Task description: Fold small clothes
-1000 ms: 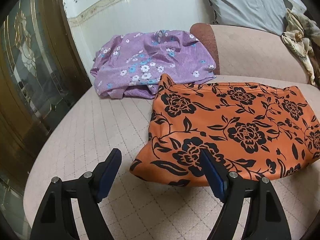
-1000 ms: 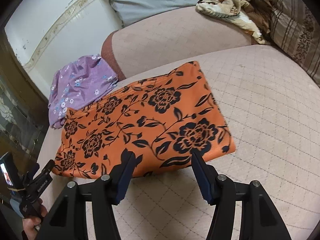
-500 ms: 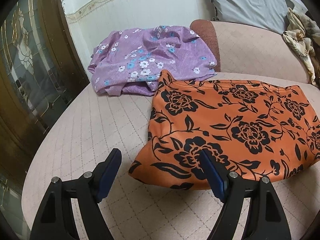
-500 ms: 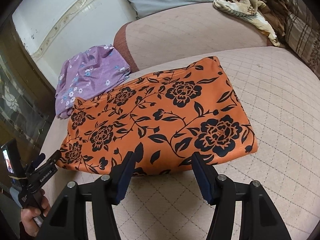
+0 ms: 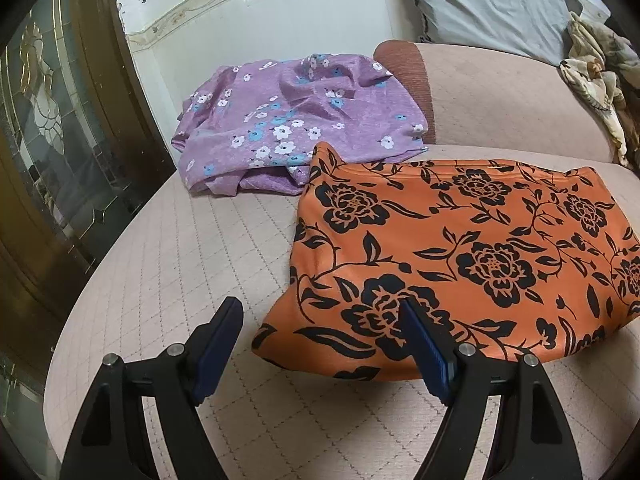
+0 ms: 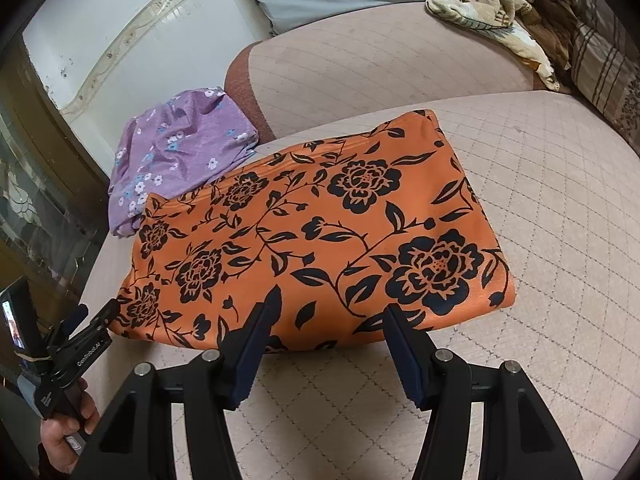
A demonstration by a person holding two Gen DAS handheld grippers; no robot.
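**Both grippers held open at the near edge of the folded cloth**

The left gripper (image 5: 320,320) is held wide apart and empty over the near left corner of the folded orange cloth with black flowers (image 5: 460,248). The right gripper (image 6: 328,320), parted and empty, is poised at its near edge. A crumpled purple flowered garment (image 5: 296,120) is seen beyond, on the beige quilted sofa seat (image 5: 192,264).

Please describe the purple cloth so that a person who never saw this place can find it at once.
Look at the pink quilted sofa seat, at its far corner near the white wall and the brown armrest. There lies a crumpled purple cloth, just behind the orange cloth. It has small white and blue flowers, while the orange one lies flat with large black flowers.
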